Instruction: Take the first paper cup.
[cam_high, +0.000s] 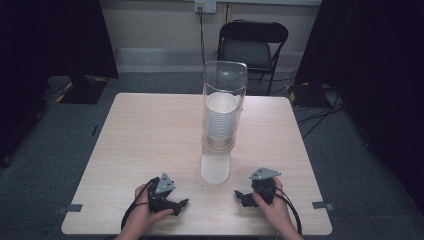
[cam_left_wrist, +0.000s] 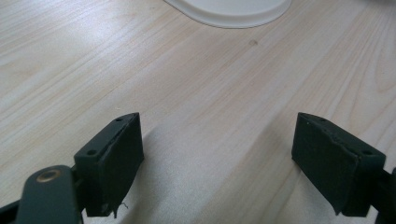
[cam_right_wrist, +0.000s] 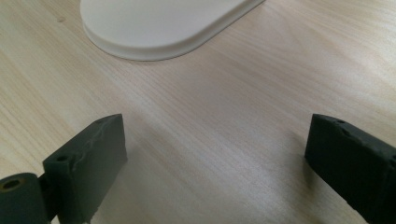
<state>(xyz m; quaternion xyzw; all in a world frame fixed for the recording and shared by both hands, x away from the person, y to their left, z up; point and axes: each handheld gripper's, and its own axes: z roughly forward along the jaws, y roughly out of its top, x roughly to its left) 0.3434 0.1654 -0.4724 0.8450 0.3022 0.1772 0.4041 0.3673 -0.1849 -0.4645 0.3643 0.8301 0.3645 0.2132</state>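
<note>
High view: cup dispenser stands mid-table, a clear tube holding a stack of white cups over a white base. It sits ahead of and between the 2 hand-held grippers, left hand-held gripper to one side, right hand-held gripper to the other, both low near the table's front edge and well apart from it. My read: the step is the approach to the dispenser, likely to pull a cup from the bottom of the stack. To do it well, I'd bring 1 gripper in square to the tube to steady it and take the other under the lowest cup rim, close on the cup wall lightly so it doesn't crush, and pull straight down so the stack doesn't jam or tip the tube. Keep cables clear of the base. Left gripper view: left jaws stand wide apart, nothing between them, bare table below, base edge just ahead at top of frame. Right gripper view: right hand-held gripper same story, jaws spread wide, holding nothing, rounded end of the base ahead and a little to its left. Whether the pads touch the tabletop, I can't tell.
</note>
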